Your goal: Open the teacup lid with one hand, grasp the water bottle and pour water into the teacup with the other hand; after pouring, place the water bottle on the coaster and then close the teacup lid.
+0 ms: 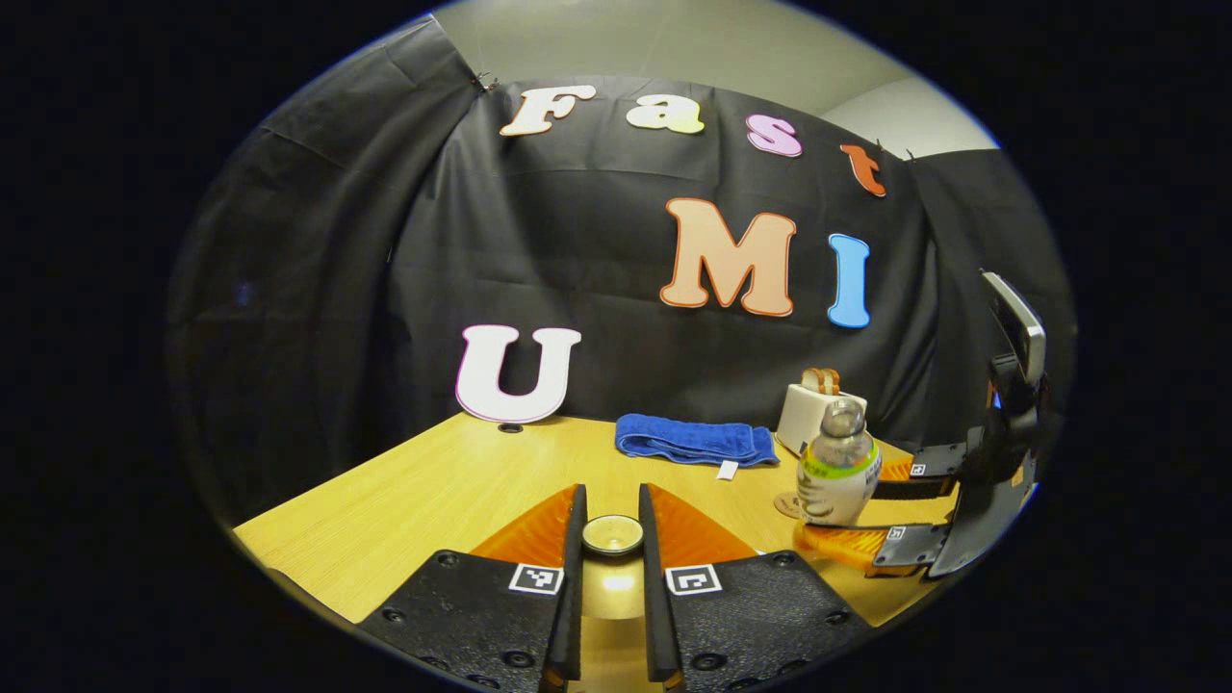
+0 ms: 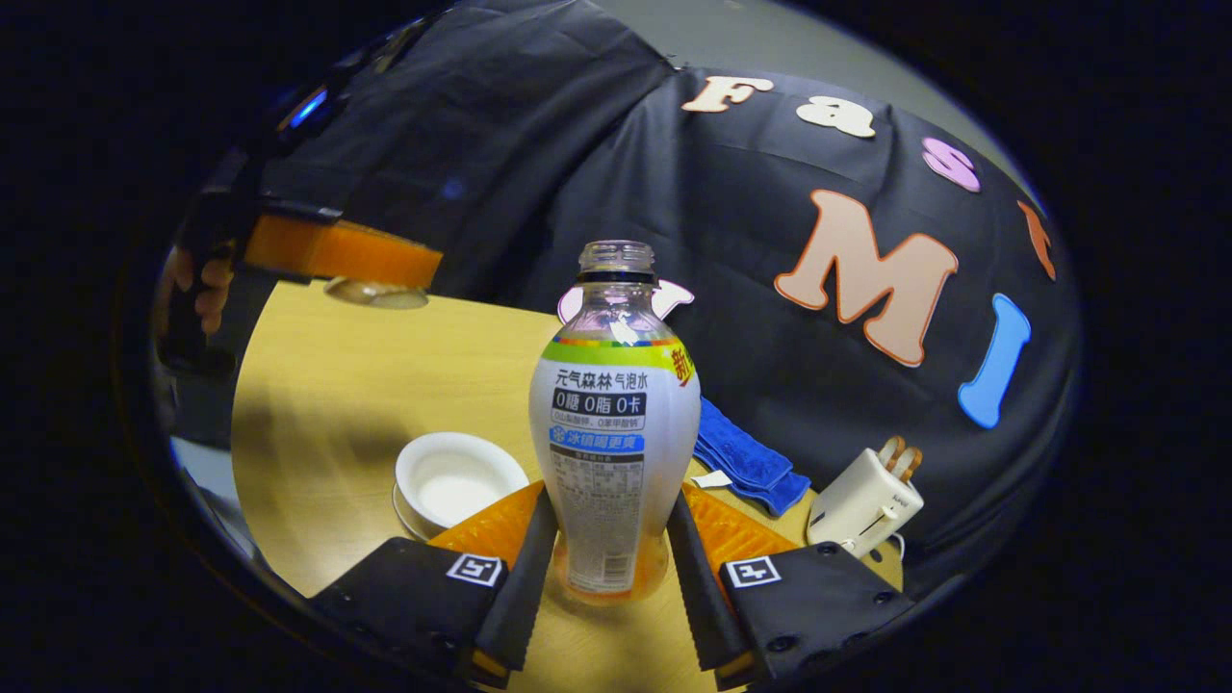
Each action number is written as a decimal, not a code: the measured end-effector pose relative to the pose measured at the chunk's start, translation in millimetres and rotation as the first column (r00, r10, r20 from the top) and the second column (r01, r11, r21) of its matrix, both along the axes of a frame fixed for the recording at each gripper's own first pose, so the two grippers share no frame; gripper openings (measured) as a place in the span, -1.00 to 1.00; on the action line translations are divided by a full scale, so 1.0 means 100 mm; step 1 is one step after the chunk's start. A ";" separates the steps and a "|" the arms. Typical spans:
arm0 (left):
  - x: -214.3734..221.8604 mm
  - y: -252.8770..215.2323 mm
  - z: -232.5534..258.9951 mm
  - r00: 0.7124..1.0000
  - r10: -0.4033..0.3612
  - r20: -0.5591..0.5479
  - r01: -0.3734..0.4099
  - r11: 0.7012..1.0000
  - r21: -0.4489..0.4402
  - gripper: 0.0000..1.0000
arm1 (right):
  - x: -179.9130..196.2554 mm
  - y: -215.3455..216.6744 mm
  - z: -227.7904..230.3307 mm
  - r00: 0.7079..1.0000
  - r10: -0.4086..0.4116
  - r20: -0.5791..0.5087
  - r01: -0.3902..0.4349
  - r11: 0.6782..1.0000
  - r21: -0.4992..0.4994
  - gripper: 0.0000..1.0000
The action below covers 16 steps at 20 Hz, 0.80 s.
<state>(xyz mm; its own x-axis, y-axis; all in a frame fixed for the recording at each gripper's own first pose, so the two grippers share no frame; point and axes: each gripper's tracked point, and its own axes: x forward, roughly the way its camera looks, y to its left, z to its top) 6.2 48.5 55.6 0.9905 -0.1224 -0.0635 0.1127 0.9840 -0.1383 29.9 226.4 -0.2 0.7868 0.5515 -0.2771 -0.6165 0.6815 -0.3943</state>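
Note:
My left gripper (image 1: 612,510) is shut on the knob of the teacup lid (image 1: 612,535) and holds it in the air. In the right gripper view that left gripper (image 2: 361,274) hovers at the upper left with the lid (image 2: 377,294) under it. The white teacup (image 2: 452,478) stands uncovered on its saucer, left of the bottle. My right gripper (image 2: 612,505) is shut on the lower body of the uncapped, upright water bottle (image 2: 616,423). In the left gripper view the bottle (image 1: 837,467) sits in the right gripper (image 1: 871,510), and the brown coaster (image 1: 784,503) peeks out at the bottle's left foot.
A folded blue towel (image 1: 695,441) lies by the back wall, with a white toaster (image 1: 816,414) to its right holding bread. The wooden table (image 1: 414,491) spreads out to the left. In the right gripper view the toaster (image 2: 864,502) stands right of the bottle.

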 end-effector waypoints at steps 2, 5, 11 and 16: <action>0.01 -0.07 0.01 1.000 -0.014 0.000 0.014 1.000 0.005 -0.52 | 0.15 -0.11 0.03 0.999 -0.045 -0.025 0.046 0.997 0.067 0.35; 0.01 -0.18 -0.01 0.999 -0.034 -0.005 0.034 0.999 0.008 -0.52 | 0.44 -0.26 0.07 0.992 -0.112 -0.059 0.120 0.979 0.164 0.39; 0.02 -0.26 -0.03 0.998 -0.058 -0.020 0.058 0.998 0.014 -0.52 | 1.09 -0.65 0.01 0.960 -0.256 -0.115 0.279 0.911 0.303 0.37; 0.01 -0.29 -0.05 0.997 -0.067 -0.028 0.067 0.998 0.016 -0.52 | 1.48 -0.91 -0.08 0.923 -0.348 -0.165 0.385 0.845 0.372 0.38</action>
<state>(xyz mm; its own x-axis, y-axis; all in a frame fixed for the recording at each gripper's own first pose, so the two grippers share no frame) 7.7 19.7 50.2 0.9780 -0.1870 -0.0928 0.1748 0.9766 -0.1254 177.8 135.5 -8.3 0.9355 0.3052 -0.1780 -0.3110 0.9504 -0.0051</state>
